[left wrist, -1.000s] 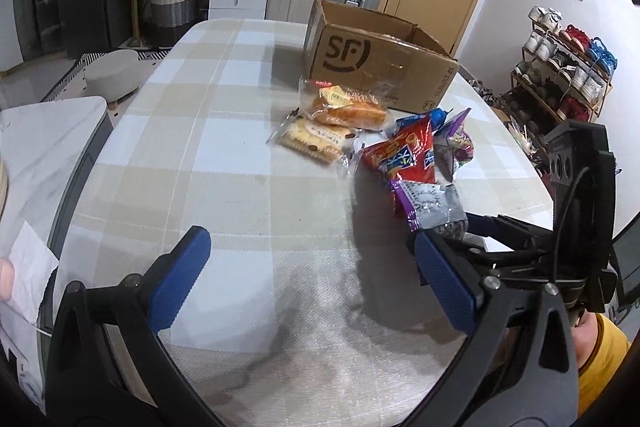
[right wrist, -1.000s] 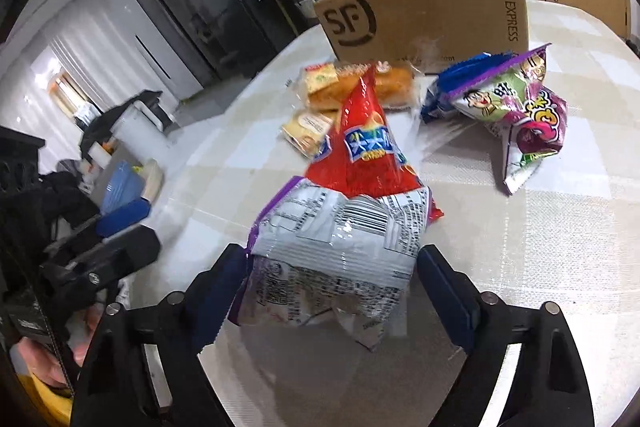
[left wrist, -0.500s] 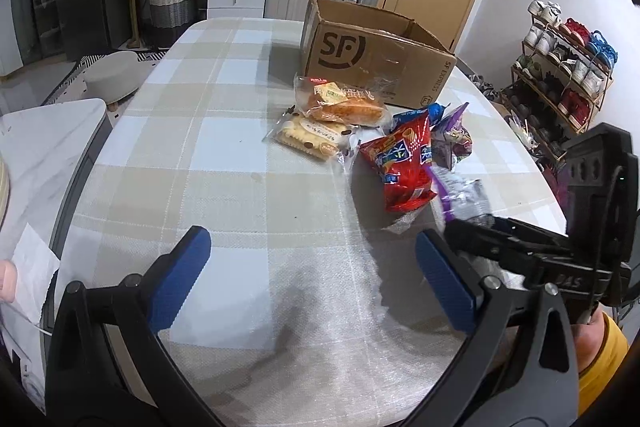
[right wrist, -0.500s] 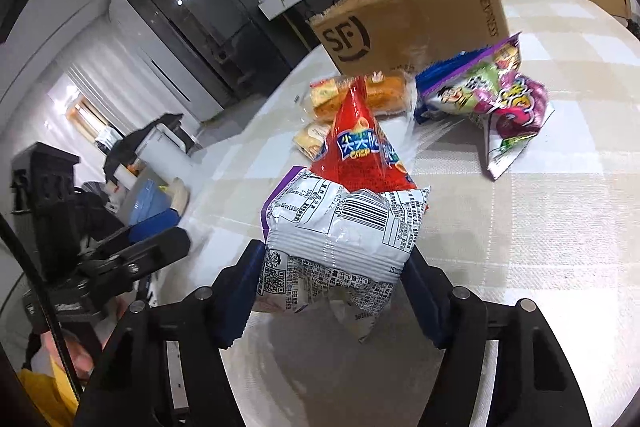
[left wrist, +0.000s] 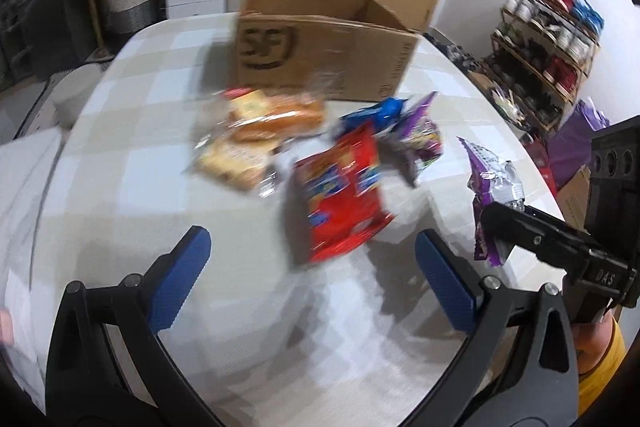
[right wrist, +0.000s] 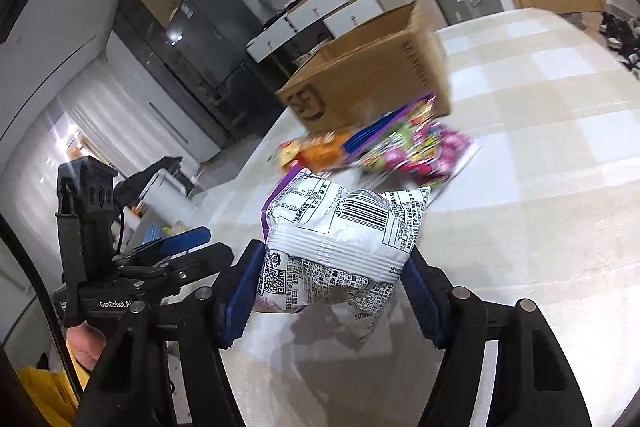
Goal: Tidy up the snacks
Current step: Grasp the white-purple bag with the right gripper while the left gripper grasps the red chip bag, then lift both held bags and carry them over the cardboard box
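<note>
One light, crinkly purple-and-silver snack bag (right wrist: 340, 239), low centre-frame, pinched across its soft belly by right hand-held gripper (right wrist: 332, 291); left hand-held gripper (left wrist: 308, 283) wide, empty.

Right gripper (right wrist: 334, 277) clamped, jaws pressed against both sides of a purple-and-silver snack packet (right wrist: 340, 239), raised off the surface. Left gripper (left wrist: 308, 281) spread wide, jaws empty, angled downward. Bare hand (right wrist: 86, 345) wrapped around its handle.
</note>
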The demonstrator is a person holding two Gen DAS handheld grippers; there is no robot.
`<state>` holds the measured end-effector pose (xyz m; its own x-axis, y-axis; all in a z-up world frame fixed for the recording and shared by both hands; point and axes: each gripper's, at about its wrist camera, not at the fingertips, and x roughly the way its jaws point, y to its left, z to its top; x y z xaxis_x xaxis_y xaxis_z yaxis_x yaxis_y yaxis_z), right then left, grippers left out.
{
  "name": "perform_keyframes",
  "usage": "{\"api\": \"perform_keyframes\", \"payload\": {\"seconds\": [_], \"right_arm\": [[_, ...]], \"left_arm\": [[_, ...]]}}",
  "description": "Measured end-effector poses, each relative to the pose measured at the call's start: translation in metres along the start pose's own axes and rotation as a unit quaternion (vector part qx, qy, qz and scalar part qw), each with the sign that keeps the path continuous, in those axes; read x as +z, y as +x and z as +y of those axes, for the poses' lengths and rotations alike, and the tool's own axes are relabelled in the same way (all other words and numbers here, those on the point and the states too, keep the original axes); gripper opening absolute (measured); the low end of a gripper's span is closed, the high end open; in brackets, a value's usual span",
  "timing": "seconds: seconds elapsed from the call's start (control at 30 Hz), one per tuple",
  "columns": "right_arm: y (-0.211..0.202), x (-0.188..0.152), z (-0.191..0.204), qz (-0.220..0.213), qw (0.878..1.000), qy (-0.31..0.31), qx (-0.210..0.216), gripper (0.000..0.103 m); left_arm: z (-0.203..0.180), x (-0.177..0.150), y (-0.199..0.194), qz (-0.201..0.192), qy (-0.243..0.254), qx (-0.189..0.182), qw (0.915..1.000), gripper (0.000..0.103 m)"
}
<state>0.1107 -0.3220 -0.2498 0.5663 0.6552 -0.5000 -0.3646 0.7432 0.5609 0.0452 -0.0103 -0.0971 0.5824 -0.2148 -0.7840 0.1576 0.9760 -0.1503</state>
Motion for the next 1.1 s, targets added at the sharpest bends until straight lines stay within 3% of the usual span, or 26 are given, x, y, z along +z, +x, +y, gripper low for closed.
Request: {"api": "perform_keyframes", "payload": {"seconds": [0.13,0.33,0.37,0.43,0.47,0.5,0.6,0.87,1.1], "right_arm": [[-0.013,0.006,-0.015,-0.015,1.000,0.007,-0.014,0.068],[-0.022,0.010,-0.038,-0.022,0.999,0.025,-0.027,0.068],[-0.022,0.010,-0.041,-0.021,0.999,0.029,-0.028,0.068],[-0.021,0.009,-0.047,-0.019,0.999,0.034,-0.029,0.068],[-0.020,0.009,-0.047,-0.018,0.999,0.035,-0.030,0.068],[-0.020,0.007,-0.049,-0.017,0.999,0.038,-0.030,0.068],[-0.019,0.005,-0.050,-0.015,0.999,0.041,-0.029,0.068],[-0.020,0.008,-0.039,-0.022,0.999,0.035,-0.032,0.068],[-0.032,0.015,-0.009,-0.036,0.999,0.005,-0.026,0.068]], "left_arm": [[-0.020,0.020,0.034,0.023,0.009,0.007,0.9997,0.102],[-0.021,0.031,0.070,0.050,-0.022,0.027,0.9981,0.097],[-0.021,0.031,0.073,0.052,-0.022,0.030,0.9979,0.091],[-0.022,0.028,0.077,0.057,-0.014,0.030,0.9978,0.069],[-0.022,0.026,0.079,0.060,-0.012,0.021,0.9979,0.053],[-0.022,0.025,0.080,0.063,-0.013,0.006,0.9979,0.045],[-0.024,0.021,0.078,0.058,-0.002,-0.005,0.9983,0.039],[-0.024,0.017,0.042,0.017,0.009,0.001,0.9998,0.037],[-0.016,0.007,-0.011,-0.026,0.013,0.005,0.9996,0.037]]}}
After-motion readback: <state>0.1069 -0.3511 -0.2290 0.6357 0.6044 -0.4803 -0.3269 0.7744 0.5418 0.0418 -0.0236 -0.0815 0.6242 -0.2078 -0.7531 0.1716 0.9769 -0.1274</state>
